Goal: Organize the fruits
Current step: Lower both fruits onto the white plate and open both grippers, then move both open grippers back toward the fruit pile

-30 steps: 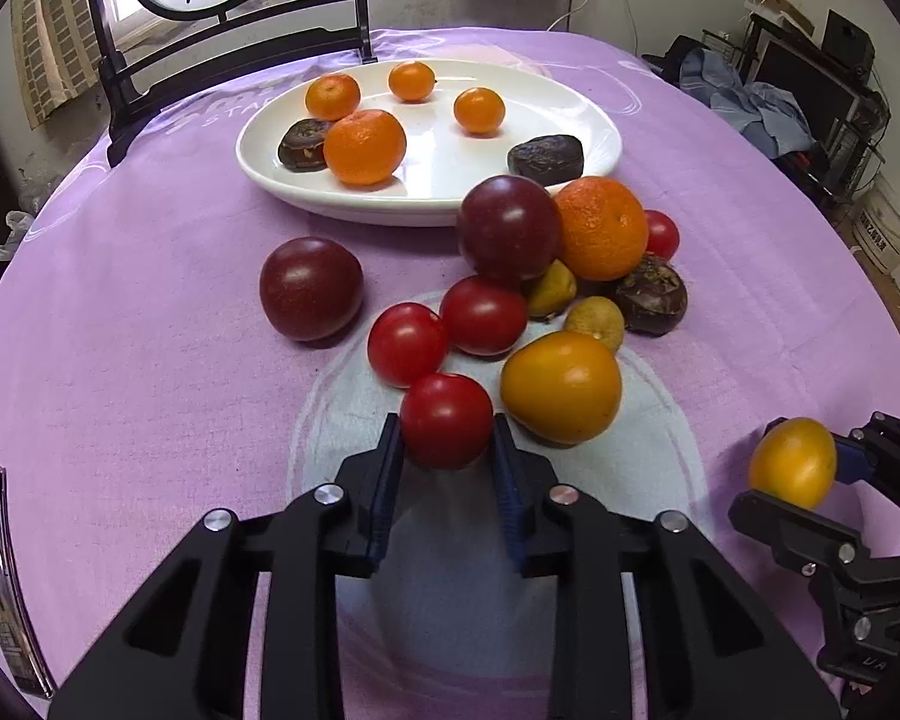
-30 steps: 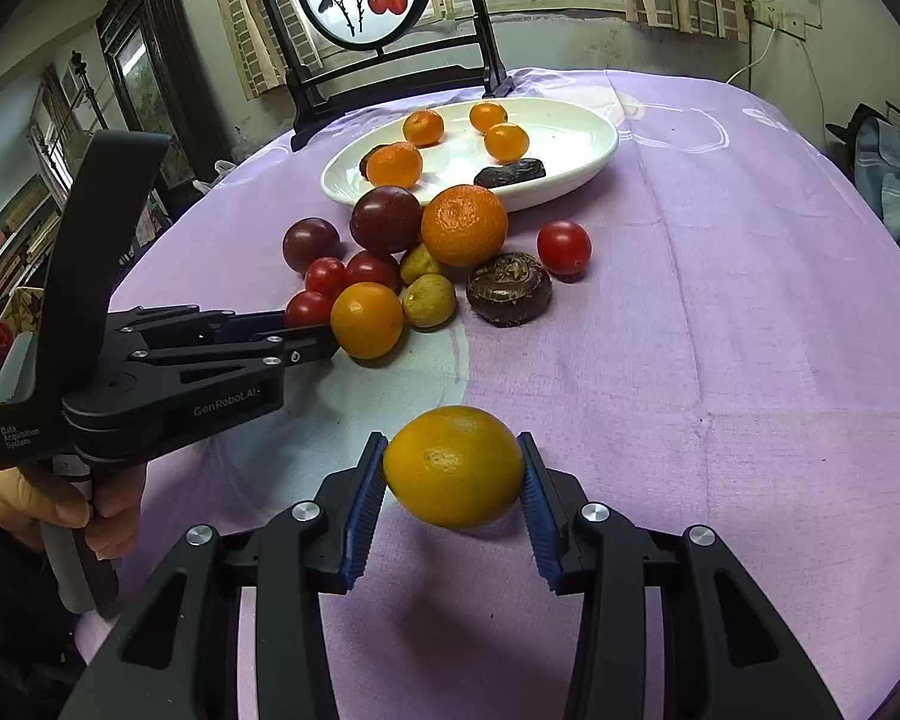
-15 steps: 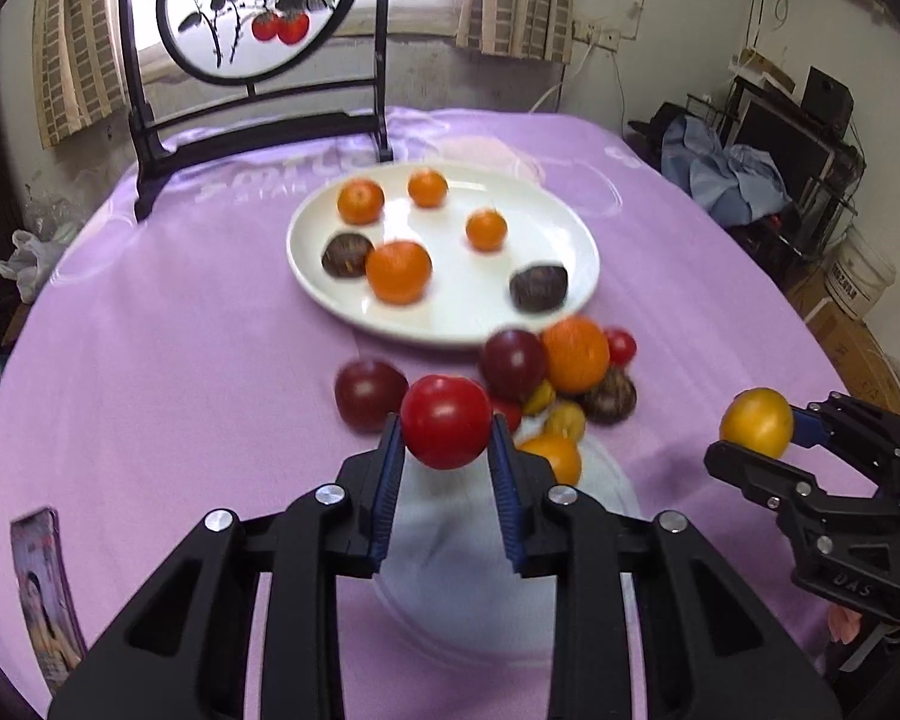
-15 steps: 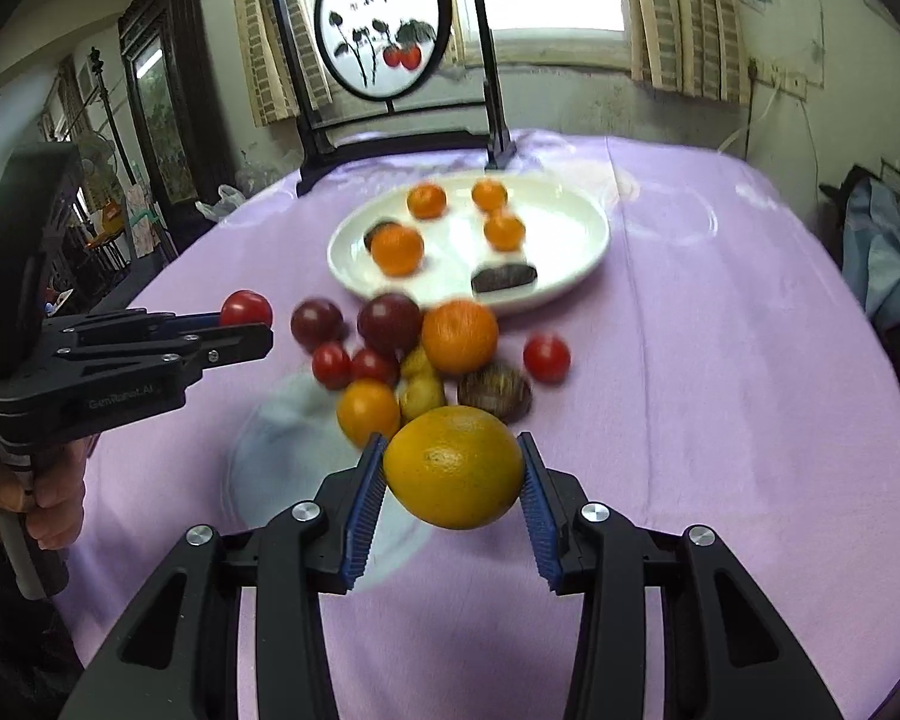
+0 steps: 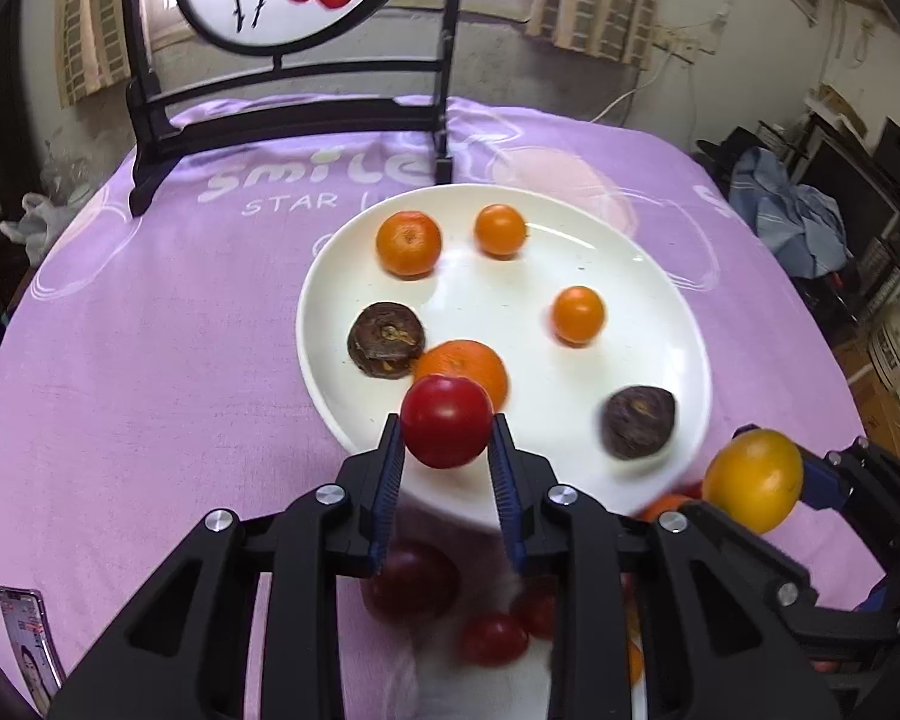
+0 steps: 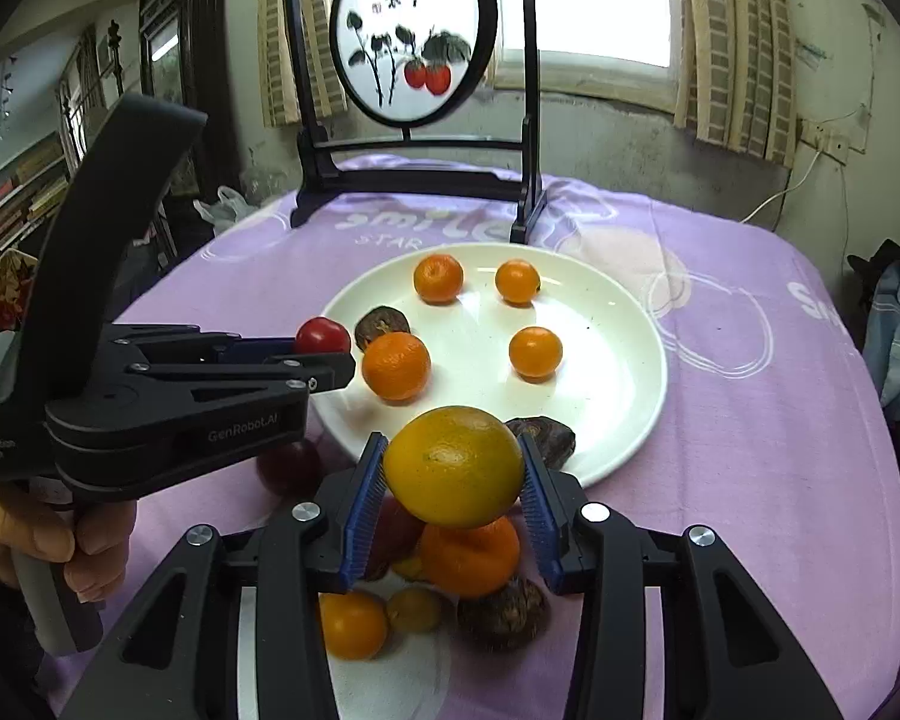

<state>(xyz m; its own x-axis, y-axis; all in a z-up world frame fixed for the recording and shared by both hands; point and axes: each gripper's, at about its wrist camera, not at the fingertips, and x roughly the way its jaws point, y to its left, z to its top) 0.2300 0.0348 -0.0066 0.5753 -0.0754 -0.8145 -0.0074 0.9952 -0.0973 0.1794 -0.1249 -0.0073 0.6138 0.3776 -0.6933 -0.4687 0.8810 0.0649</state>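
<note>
Left gripper (image 5: 446,456): you have it pinching a red tomato (image 5: 447,429) between the blue pads, held in the air over the near rim of the white plate (image 5: 660,276).
Right gripper (image 6: 453,480): your jaws are clamped on a yellow-orange citrus (image 6: 453,466), also lifted clear of the cloth and just short of the plate's near edge.
Loose pile (image 6: 468,564): below your right gripper an orange, a dark wrinkled fruit, small yellow ones and a smaller orange one lie unsorted on the purple tablecloth (image 6: 780,420); from the left wrist view, dark red and red fruits (image 5: 492,639) lie blurred under your fingers.
Plate contents: three small oranges, a bigger orange (image 5: 462,369) and two dark wrinkled fruits (image 5: 639,420) already sit on it, with open space in the middle and on the right.
Collision risk: your two grippers are side by side, so lowering both at once could knock one against the other and jar a fruit loose.
Drop risk: both fruits are round and smooth; letting go from up here would probably send them rolling into the others or over the low rim.
Crowding risk: the tomato hangs right in front of the bigger orange, so setting it straight down may nudge that one.
Far side: a framed round painting (image 6: 414,42) on a black stand is at the table's back edge, well apart from the plate.
</note>
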